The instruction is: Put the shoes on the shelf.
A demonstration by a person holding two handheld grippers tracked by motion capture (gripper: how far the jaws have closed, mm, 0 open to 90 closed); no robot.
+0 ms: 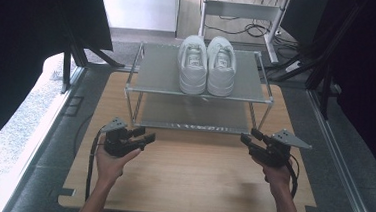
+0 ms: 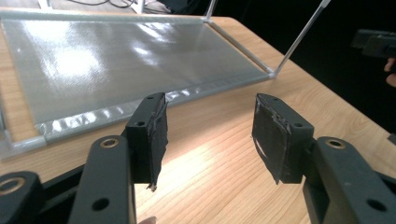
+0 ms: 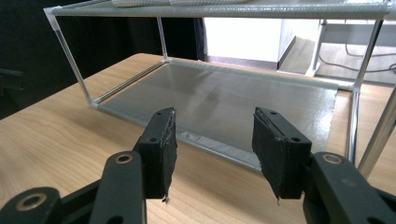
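A pair of white sneakers (image 1: 207,63) stands side by side on the top shelf of a two-tier metal rack (image 1: 160,86), toes toward me. My left gripper (image 1: 147,135) hovers low over the wooden table in front of the rack's left end, open, nothing between its jaws (image 2: 210,135). My right gripper (image 1: 250,137) mirrors it at the rack's right end, also open and empty (image 3: 214,140). Both point inward toward the rack's lower shelf (image 2: 116,60) (image 3: 243,102). Sneaker soles peek over the top shelf edge in the right gripper view.
The wooden table (image 1: 190,181) has bare room between and in front of my hands. Rack posts (image 3: 373,140) stand close beside the right gripper. Dark curtains flank the table; a white desk frame and cables (image 1: 242,19) sit beyond the rack.
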